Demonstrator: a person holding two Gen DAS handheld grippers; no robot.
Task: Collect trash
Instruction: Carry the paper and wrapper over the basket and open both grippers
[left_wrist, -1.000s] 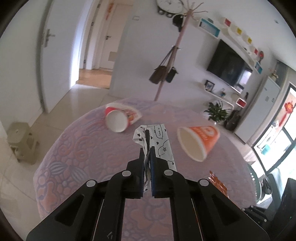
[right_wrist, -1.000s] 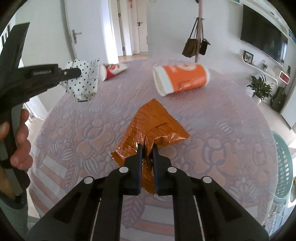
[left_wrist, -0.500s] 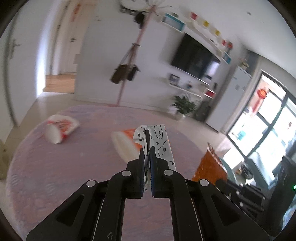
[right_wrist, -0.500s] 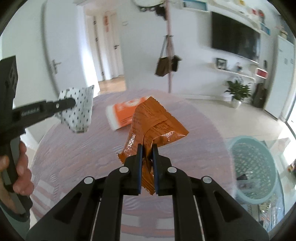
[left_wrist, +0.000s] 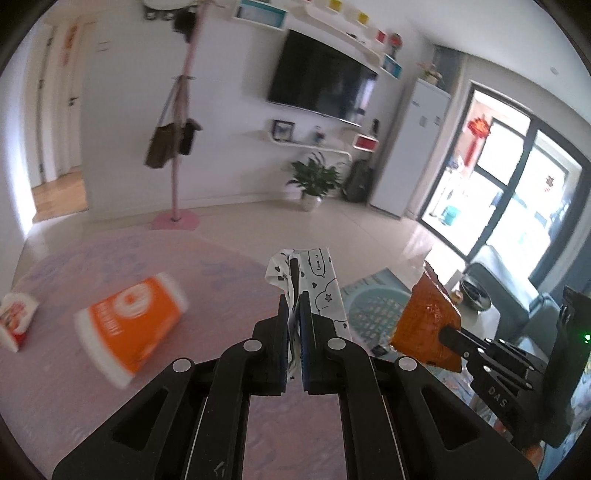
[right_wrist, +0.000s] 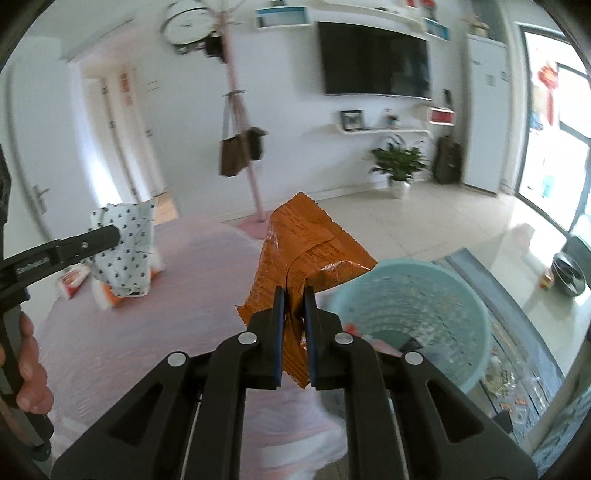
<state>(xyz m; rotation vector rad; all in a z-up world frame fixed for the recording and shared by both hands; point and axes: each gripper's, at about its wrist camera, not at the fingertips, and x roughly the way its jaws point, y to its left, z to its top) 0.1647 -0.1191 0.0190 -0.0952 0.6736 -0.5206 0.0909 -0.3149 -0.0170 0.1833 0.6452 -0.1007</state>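
Note:
My left gripper (left_wrist: 294, 295) is shut on a white wrapper with black prints (left_wrist: 317, 280) and holds it above the table's right edge; it also shows in the right wrist view (right_wrist: 127, 245). My right gripper (right_wrist: 294, 293) is shut on an orange foil wrapper (right_wrist: 306, 243), held in the air just left of a light blue basket (right_wrist: 417, 317) on the floor. The basket (left_wrist: 373, 310) holds some trash. An orange paper cup (left_wrist: 129, 325) and a red-and-white cup (left_wrist: 16, 317) lie on their sides on the table.
The round table has a pink flowered cloth (left_wrist: 207, 266). A pink coat stand with bags (left_wrist: 177, 147) stands behind it. A potted plant (left_wrist: 314, 181) and a TV wall lie further back. A dark bowl (right_wrist: 569, 271) sits on the floor at the right.
Both grippers swung right with their wrappers held. The blue basket has come closer, now just right of the orange wrapper. The cups have shifted to the left of the views.

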